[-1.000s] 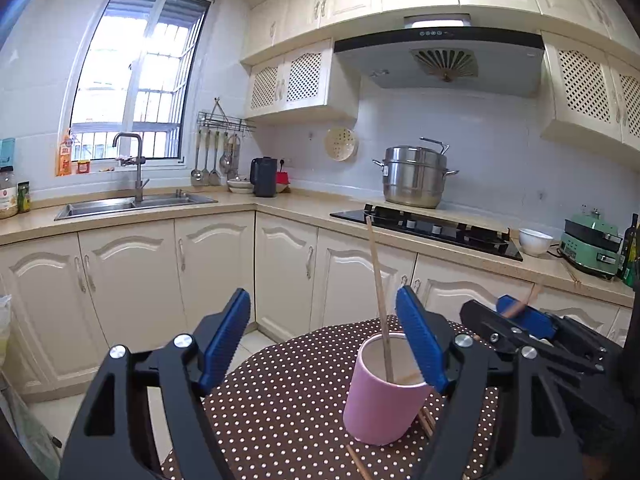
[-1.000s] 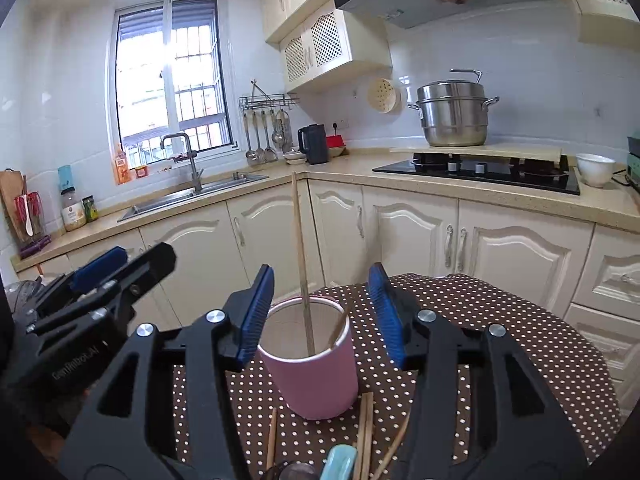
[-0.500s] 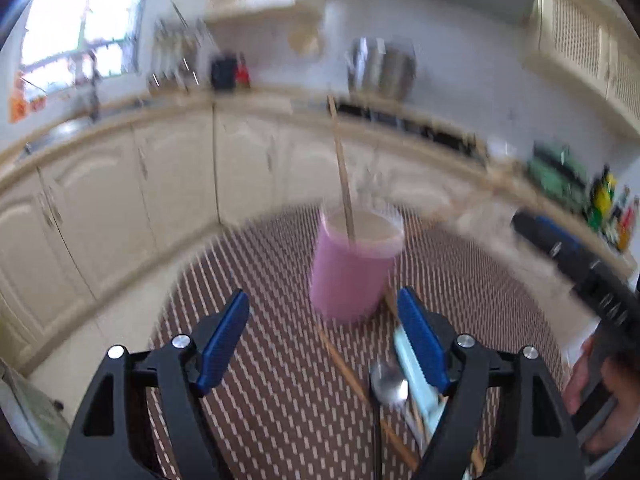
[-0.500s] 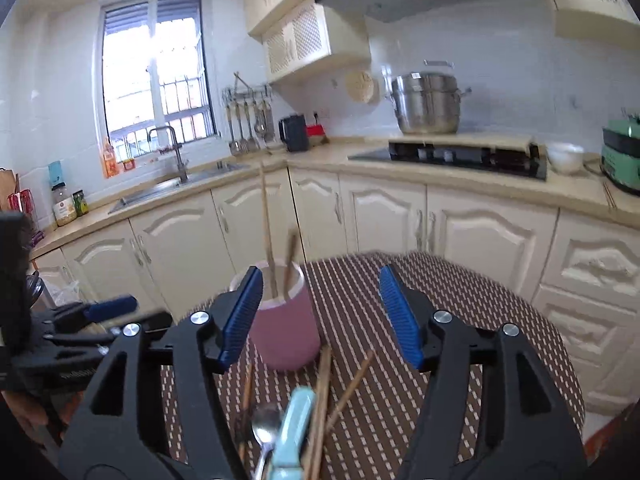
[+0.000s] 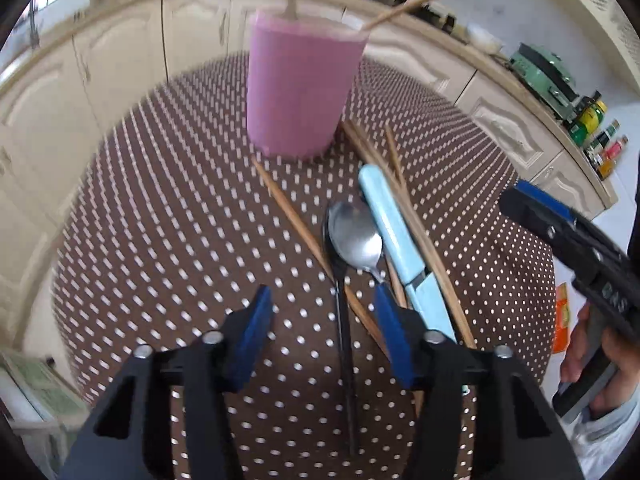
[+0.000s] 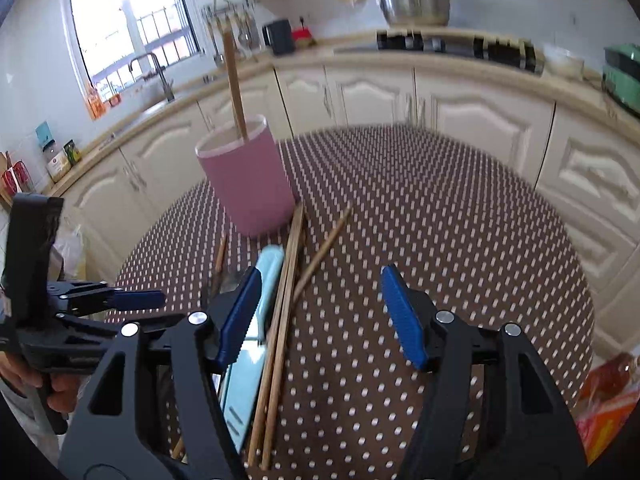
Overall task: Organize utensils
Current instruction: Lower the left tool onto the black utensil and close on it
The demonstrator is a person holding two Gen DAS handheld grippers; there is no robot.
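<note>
Loose wooden chopsticks (image 5: 416,228), a steel spoon (image 5: 354,236) and a pale-blue-handled knife (image 5: 394,228) lie just in front of the pink cylindrical cup (image 5: 300,88) on my dotted brown tablecloth (image 5: 168,240). My left gripper (image 5: 322,334), jaws just narrowing, straddles the spoon's black handle without pinching. My right gripper (image 6: 318,316) gapes empty beside the pile.

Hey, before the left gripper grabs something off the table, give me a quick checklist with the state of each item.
1. Left gripper free to grab: ok; the jaws have just been closing, pads touching nothing.
2. Target between the jaws: ok; the black spoon handle runs through the gap.
3. Target lying alone: not ok; a chopstick crosses under it and the silver spoon lies over it.
4. Cup upright with room: ok; two chopsticks inside.
5. Right gripper clear of the left: ok; open, over the loose chopsticks.
6. Knife blade exposed: cannot tell.
</note>
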